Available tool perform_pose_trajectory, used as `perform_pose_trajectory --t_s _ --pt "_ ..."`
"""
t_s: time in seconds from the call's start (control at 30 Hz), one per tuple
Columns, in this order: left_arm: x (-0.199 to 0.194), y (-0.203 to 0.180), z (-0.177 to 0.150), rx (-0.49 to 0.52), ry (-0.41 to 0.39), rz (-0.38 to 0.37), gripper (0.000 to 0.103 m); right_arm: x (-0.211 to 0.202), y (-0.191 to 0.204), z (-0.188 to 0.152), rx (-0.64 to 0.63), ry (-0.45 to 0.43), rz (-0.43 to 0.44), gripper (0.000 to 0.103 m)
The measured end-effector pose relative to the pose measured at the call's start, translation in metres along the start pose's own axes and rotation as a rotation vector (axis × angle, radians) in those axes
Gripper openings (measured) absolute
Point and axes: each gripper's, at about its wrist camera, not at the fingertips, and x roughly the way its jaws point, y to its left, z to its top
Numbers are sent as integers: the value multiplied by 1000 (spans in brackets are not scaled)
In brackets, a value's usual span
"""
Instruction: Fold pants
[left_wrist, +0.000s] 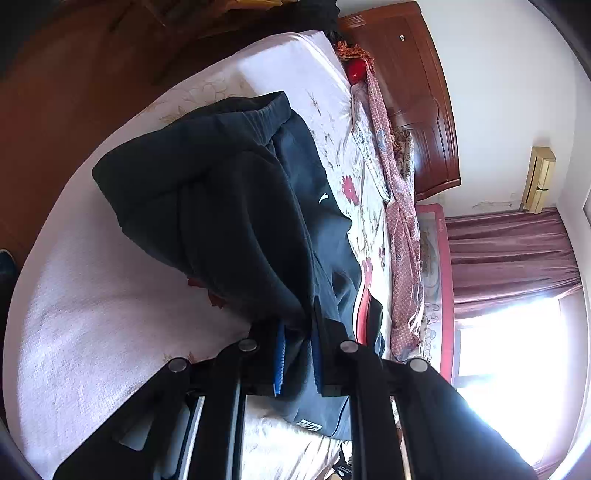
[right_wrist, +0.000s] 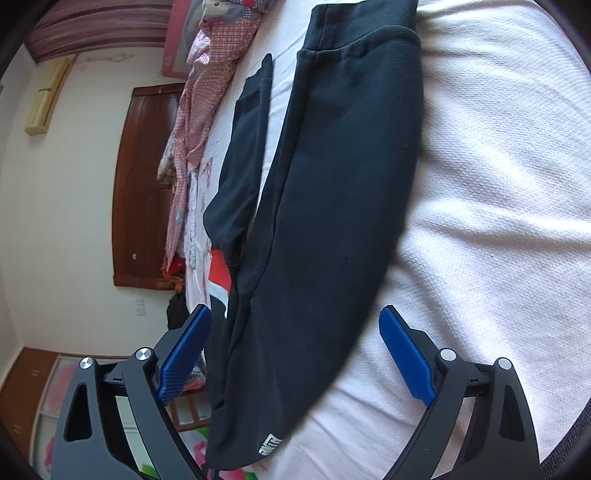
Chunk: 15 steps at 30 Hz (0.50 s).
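A: Left wrist view first: we see our left hand-held gripper clamped on a bunch of the dark pants, its blue pads pinching the cloth between them.

B: Agreed. We see the pants draped over the bed, on its pale cover, with a small white logo showing.

A: In the right wrist view, our right hand-held gripper has its fingers wide apart, one on either side of the pants, gripping nothing.

B: A pink checked cloth lies along the bed's far side, by the wooden headboard.
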Motion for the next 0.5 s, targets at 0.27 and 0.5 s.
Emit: perform_pose_trajectory --t_s 0.27,0.5 --pt "4 0 1 9 2 12 11 12 6 4 -29 -41 24 86" --pt "-2 -1 -4 9 -18 0 11 10 8 1 -143 -1 -65 3"
